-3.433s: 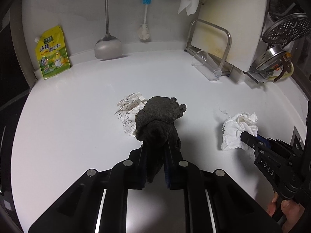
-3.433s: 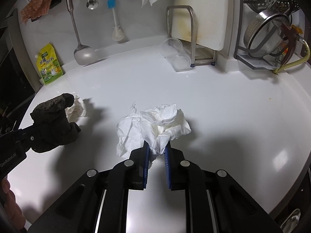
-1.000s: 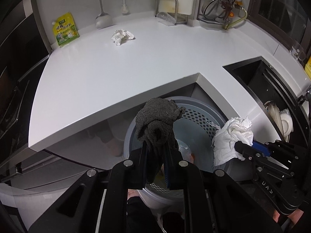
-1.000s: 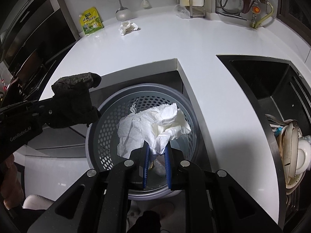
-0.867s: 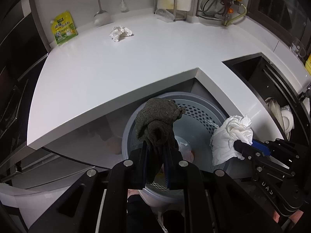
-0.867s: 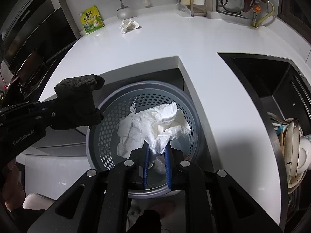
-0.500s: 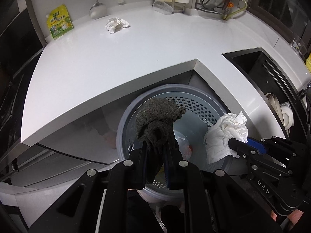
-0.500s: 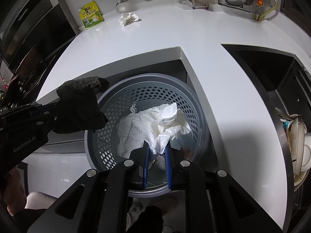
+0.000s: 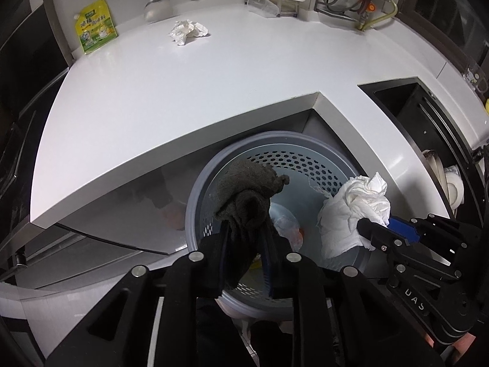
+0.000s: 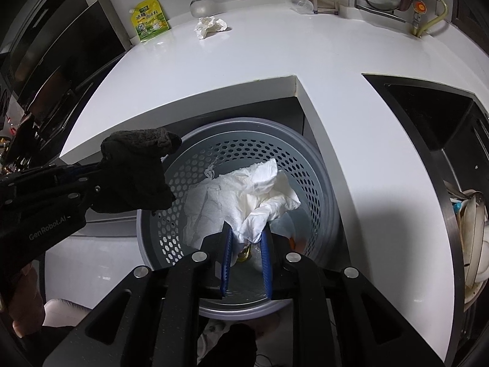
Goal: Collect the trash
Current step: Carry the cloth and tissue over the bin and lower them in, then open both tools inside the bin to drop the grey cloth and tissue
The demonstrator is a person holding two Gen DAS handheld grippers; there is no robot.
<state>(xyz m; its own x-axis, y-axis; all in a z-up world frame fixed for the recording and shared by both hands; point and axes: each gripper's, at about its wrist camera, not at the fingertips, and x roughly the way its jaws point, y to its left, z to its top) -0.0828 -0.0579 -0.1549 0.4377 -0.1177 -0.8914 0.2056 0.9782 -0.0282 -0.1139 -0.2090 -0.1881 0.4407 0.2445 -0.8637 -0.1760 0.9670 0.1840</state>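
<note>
My left gripper (image 9: 246, 229) is shut on a dark grey rag (image 9: 247, 189) and holds it over the grey perforated bin (image 9: 305, 153). My right gripper (image 10: 246, 235) is shut on a crumpled white paper towel (image 10: 244, 195) above the same bin (image 10: 318, 183). The left gripper and rag show at the left of the right wrist view (image 10: 134, 177); the right gripper with its towel shows in the left wrist view (image 9: 354, 211). Another crumpled tissue (image 9: 188, 30) lies far back on the white counter (image 9: 214, 85). The bin holds some scraps at the bottom.
A yellow-green pouch (image 9: 94, 29) leans at the back wall beside a hanging ladle (image 9: 157, 3). A clear cup (image 9: 262, 4) lies by the cutting-board rack. A dark sink (image 10: 428, 116) and a dish drawer (image 9: 443, 177) are at the right.
Both grippers came away from the counter with rag and towel and now hang over the bin; over the last second they have sunk a little closer to it.
</note>
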